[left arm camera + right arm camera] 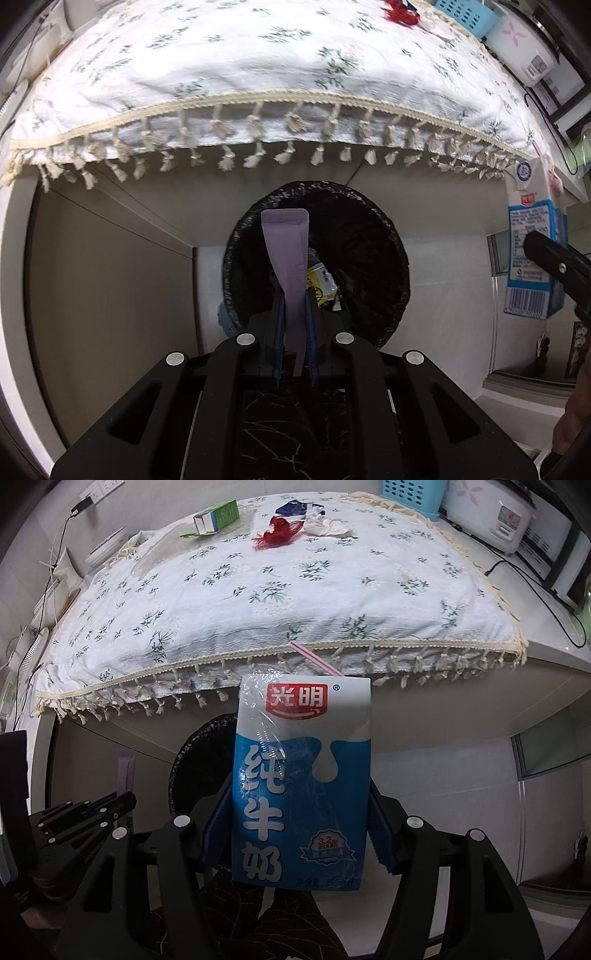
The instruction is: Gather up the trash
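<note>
Below the tasselled edge of the floral tablecloth, a black-lined waste bin stands on the floor with a yellow-labelled wrapper already inside. Left gripper: jaws closed tight on the lower end of a lilac sachet, which stands up flat and slightly curled over the bin mouth; it looks thin, light and limp, so a pinch across its narrow end is judged sufficient. Right gripper: jaws clamped on both sides of a blue-and-white milk carton, held upright beside and above the bin, its striped straw protruding. The carton is stiff card under glossy film, probably slippery; whether it is empty cannot be determined. A grip across its narrower faces, low on the body, appears sound. Remaining trash, a green carton and red wrapper, lies at the table's far end.
</note>
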`<state>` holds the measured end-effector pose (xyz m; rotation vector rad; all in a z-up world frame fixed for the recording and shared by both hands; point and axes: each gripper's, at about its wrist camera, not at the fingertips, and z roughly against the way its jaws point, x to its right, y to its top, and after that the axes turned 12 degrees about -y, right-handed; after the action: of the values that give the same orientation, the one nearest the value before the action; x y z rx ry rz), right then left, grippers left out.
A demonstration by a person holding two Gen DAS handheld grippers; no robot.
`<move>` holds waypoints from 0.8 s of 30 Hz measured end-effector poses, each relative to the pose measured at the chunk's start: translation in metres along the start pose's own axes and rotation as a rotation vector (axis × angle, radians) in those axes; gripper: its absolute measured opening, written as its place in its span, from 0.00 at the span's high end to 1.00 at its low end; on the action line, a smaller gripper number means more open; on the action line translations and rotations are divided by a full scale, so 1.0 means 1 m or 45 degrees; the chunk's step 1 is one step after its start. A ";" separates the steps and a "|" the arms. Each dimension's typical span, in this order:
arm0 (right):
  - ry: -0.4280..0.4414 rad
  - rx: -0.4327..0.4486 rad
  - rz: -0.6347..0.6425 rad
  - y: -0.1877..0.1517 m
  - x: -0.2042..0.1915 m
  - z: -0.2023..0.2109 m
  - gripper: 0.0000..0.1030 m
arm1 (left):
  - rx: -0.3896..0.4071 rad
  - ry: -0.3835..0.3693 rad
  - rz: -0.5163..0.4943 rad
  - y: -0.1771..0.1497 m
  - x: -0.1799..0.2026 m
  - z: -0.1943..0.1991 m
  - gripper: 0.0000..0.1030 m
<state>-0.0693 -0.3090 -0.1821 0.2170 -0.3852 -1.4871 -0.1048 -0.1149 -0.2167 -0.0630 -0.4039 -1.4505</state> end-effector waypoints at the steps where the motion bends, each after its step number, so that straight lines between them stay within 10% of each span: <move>1: -0.005 -0.004 -0.004 -0.002 0.003 -0.001 0.41 | -0.004 -0.004 -0.007 0.001 0.003 -0.004 0.91; 16: -0.050 -0.052 -0.048 -0.017 0.028 -0.011 0.41 | -0.021 -0.020 -0.155 0.003 0.036 -0.048 0.81; 24: -0.035 -0.064 -0.014 -0.015 0.015 -0.016 0.41 | 0.041 -0.004 -0.124 0.008 0.024 -0.034 0.40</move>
<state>-0.0762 -0.3268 -0.2007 0.1593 -0.3688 -1.5104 -0.0876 -0.1465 -0.2393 -0.0194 -0.4377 -1.5396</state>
